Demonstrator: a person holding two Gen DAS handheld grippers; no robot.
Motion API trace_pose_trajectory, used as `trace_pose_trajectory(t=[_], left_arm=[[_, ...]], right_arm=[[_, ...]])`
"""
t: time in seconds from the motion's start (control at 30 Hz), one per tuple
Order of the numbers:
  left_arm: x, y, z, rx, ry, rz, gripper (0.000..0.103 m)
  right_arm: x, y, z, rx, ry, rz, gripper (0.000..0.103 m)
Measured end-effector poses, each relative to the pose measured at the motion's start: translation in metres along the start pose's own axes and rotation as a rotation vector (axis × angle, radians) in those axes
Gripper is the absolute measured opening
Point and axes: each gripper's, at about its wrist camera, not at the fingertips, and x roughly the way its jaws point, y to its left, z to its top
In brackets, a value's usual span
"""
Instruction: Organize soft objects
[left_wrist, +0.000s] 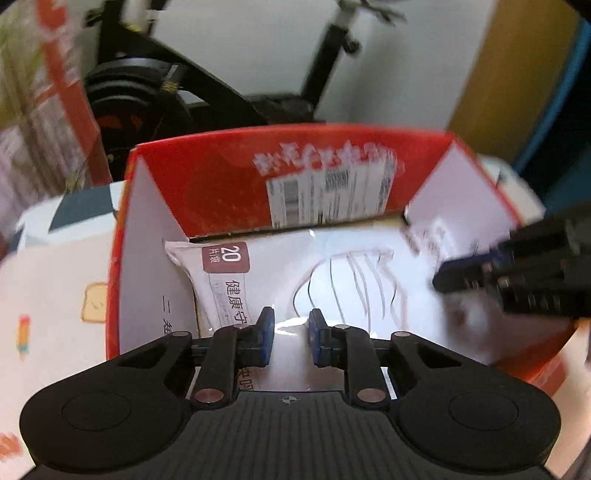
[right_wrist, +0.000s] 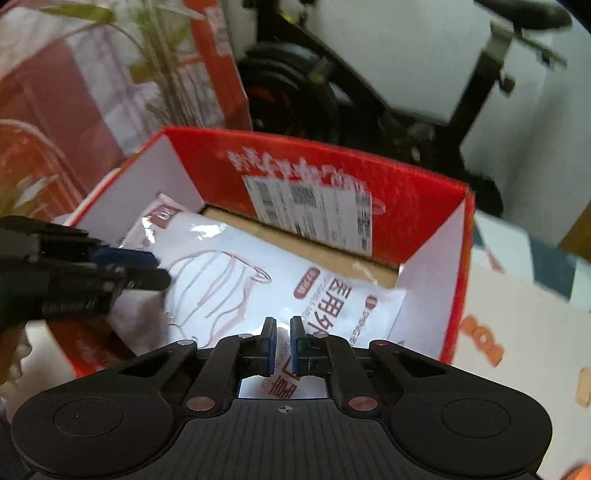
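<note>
A white plastic pack of face masks (left_wrist: 332, 280) (right_wrist: 258, 295) lies inside an open red carton (left_wrist: 221, 177) (right_wrist: 424, 206) with white inner walls. My left gripper (left_wrist: 291, 332) points down onto the pack's near left part. Its jaws stand a narrow gap apart, with glossy film showing in the gap and no clear press on it. From the right wrist it appears at the left (right_wrist: 147, 273), low over the pack. My right gripper (right_wrist: 283, 332) is shut, with a sliver of crinkled film pinched between its pads. It shows blurred at the pack's right edge (left_wrist: 454, 277).
The carton sits on a pale cloth with cartoon prints (left_wrist: 55, 295) (right_wrist: 517, 332). A black exercise bike (left_wrist: 147, 92) (right_wrist: 332, 74) stands right behind it. A second red carton (right_wrist: 218, 55) and a leafy plant (right_wrist: 162, 55) are at the far left.
</note>
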Motion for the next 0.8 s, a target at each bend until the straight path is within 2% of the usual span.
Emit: trace_pose_trajectory(t=[0.07, 0.13, 0.27, 0.43, 0.5, 0.57, 0.7, 0.73, 0.8], left_arm=[[0.008, -0.002, 0.000, 0.062, 0.053, 0.018, 0.021], [0.011, -0.002, -0.001, 0.084, 0.088, 0.012, 0.021], [0.017, 0.003, -0.001, 0.099, 0.120, 0.002, 0.021], [0.017, -0.006, 0.000, 0.134, 0.136, 0.034, 0.021], [0.011, -0.006, -0.001, 0.142, 0.104, 0.020, 0.021], [0.000, -0.005, -0.004, 0.125, 0.057, 0.010, 0.022], [-0.031, -0.008, -0.013, 0.116, -0.067, 0.034, 0.023], [-0.040, -0.009, -0.016, 0.110, -0.093, 0.034, 0.027], [-0.062, -0.013, -0.024, 0.111, -0.162, 0.048, 0.046]], right_arm=[[0.012, -0.001, 0.000, -0.003, 0.057, -0.002, 0.008], [0.020, 0.001, -0.001, -0.020, 0.098, -0.011, 0.009], [0.026, 0.003, 0.002, -0.027, 0.134, -0.014, 0.009], [0.031, 0.002, 0.002, -0.006, 0.157, -0.021, 0.010], [0.029, 0.005, 0.003, -0.015, 0.130, -0.034, 0.012], [0.016, 0.007, -0.001, -0.028, 0.068, 0.009, 0.022], [-0.015, 0.014, -0.016, -0.042, -0.051, -0.018, 0.025], [-0.022, 0.017, -0.021, -0.052, -0.076, -0.026, 0.028], [-0.037, 0.027, -0.032, -0.077, -0.123, -0.042, 0.047]])
